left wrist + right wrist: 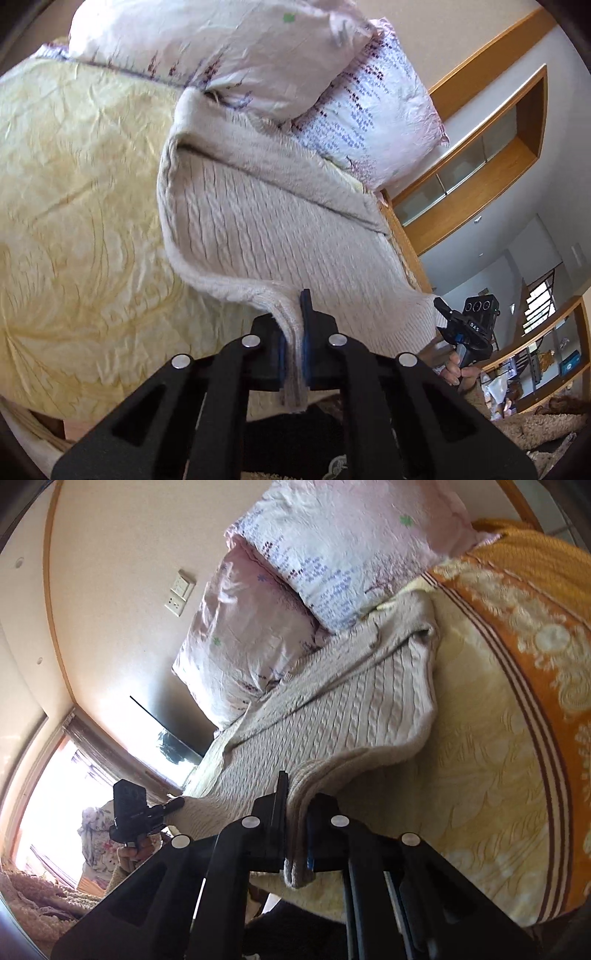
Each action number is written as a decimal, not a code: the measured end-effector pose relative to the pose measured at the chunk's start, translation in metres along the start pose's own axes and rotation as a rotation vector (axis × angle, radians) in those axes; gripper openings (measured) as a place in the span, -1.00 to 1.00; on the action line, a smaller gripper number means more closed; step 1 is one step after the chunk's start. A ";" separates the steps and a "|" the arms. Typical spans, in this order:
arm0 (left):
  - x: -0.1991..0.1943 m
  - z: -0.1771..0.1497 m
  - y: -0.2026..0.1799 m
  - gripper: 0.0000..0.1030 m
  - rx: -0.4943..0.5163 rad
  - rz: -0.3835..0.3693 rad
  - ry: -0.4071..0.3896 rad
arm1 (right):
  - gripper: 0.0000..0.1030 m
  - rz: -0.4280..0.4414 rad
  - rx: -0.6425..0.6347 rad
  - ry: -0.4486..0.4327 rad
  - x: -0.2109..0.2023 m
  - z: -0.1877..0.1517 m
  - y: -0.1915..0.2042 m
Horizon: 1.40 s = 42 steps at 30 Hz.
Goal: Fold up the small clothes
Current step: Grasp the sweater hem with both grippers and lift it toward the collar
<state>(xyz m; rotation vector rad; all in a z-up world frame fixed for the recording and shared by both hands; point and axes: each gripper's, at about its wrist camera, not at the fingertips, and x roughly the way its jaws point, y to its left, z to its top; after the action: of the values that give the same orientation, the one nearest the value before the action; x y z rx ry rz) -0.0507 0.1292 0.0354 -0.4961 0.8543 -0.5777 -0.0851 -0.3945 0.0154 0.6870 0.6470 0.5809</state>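
Observation:
A cream cable-knit sweater [266, 221] lies spread on the bed, its far end near the pillows. My left gripper [293, 332] is shut on the sweater's near hem corner at the bed's edge. My right gripper [295, 823] is shut on the other near hem corner of the sweater [351, 709]. Each gripper shows in the other's view, held by a hand: the right gripper [463, 326] at the lower right, the left gripper [142, 814] at the lower left. The hem is stretched between them.
The bed has a pale yellow patterned cover [74, 206] and an orange blanket [535, 609] on one side. Two pink floral pillows [236, 55] lie at the head, touching the sweater's far end. Wooden shelving [491, 155] stands beside the bed, a bright window [48, 794] opposite.

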 end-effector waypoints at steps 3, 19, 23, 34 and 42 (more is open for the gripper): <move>-0.001 0.024 0.003 -0.88 0.011 0.033 -0.063 | -0.85 -0.048 -0.077 -0.043 0.006 0.016 0.010; 0.049 0.115 0.003 -0.88 0.053 0.225 -0.263 | -0.87 -0.460 -0.411 -0.258 0.062 0.080 0.054; 0.062 0.134 0.011 -0.88 0.015 0.243 -0.288 | -0.87 -0.517 -0.447 -0.275 0.084 0.099 0.058; 0.110 0.173 0.041 -0.88 -0.041 0.347 -0.294 | -0.87 -0.606 -0.396 -0.254 0.145 0.132 0.045; 0.145 0.185 0.054 -0.88 -0.092 0.407 -0.313 | -0.87 -0.660 -0.244 -0.270 0.178 0.154 0.025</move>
<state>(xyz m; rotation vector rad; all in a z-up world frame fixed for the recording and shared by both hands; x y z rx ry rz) 0.1895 0.1067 0.0264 -0.4643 0.6578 -0.0823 0.1336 -0.3188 0.0644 0.2827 0.4984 -0.0488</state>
